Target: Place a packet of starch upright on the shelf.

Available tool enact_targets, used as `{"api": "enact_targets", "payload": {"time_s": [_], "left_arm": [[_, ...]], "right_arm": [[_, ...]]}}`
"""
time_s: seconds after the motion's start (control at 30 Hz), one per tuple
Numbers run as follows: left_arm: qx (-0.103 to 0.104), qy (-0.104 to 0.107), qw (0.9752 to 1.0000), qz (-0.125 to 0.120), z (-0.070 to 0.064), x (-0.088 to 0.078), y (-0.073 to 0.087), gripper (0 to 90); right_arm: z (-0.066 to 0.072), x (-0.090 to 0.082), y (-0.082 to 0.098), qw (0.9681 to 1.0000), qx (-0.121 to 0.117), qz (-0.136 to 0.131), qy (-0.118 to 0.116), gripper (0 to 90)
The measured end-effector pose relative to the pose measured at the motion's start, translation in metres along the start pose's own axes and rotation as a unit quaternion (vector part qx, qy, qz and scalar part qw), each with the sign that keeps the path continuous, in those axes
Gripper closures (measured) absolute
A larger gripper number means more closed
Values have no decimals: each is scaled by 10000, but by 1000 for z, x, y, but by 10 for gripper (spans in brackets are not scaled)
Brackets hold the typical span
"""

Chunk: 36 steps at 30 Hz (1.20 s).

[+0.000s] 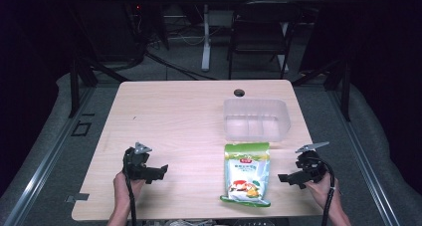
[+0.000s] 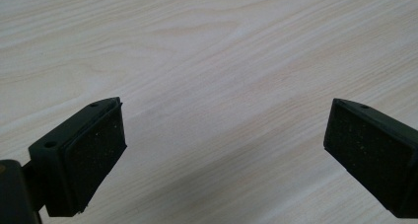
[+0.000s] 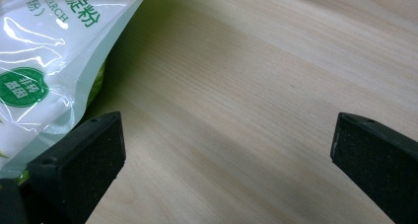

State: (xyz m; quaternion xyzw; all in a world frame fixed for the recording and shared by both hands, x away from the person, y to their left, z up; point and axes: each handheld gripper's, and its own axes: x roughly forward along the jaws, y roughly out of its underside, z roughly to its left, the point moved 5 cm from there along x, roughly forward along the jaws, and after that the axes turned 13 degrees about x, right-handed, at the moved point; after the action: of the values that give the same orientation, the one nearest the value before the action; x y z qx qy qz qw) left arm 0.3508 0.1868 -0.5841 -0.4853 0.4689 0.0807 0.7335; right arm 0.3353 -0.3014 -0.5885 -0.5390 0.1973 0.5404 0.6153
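A green and white food pouch (image 1: 247, 174) lies flat on the wooden table (image 1: 179, 116), near its front edge, right of centre. Just behind it stands an empty clear plastic tub (image 1: 256, 119). My left gripper (image 1: 160, 172) rests low at the front left, open, with bare wood between its jaws (image 2: 222, 135). My right gripper (image 1: 284, 179) is at the front right, a short way right of the pouch, also open. In the right gripper view the pouch (image 3: 44, 61) lies beside the left jaw, and nothing sits between the jaws (image 3: 229, 150).
A small round cable hole (image 1: 239, 92) sits near the table's far edge. Beyond the table stand a dark chair (image 1: 261, 32) and a white desk leg (image 1: 205, 37). Bare wood stretches over the left and middle of the table.
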Motion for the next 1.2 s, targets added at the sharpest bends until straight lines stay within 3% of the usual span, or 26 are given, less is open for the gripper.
{"api": "enact_targets", "payload": {"time_s": [0.2, 0.23, 0.3, 0.37, 0.57, 1.2], "left_arm": [[-83, 58, 9999, -35, 1, -1, 1, 21], [-122, 73, 9999, -50, 1, -2, 1, 21], [-125, 78, 9999, -76, 1, -2, 0, 21], [-122, 99, 9999, -64, 0, -2, -1, 21], [-77, 137, 9998, -74, -2, -3, -1, 20], [-38, 159, 9998, -74, -3, -4, -2, 20]], "right_arm": [[-2, 1, -1, 10000, 69, -16, -61, 1], [-2, -1, -2, 9996, 132, -25, -265, 3], [-2, -3, -2, 9989, 214, -68, -408, 4], [-3, -5, -1, 9994, 185, -49, -289, 4], [-2, -7, -1, 9995, 210, -106, -219, 6], [18, -11, -14, 9986, 132, -171, -478, 15]]}}
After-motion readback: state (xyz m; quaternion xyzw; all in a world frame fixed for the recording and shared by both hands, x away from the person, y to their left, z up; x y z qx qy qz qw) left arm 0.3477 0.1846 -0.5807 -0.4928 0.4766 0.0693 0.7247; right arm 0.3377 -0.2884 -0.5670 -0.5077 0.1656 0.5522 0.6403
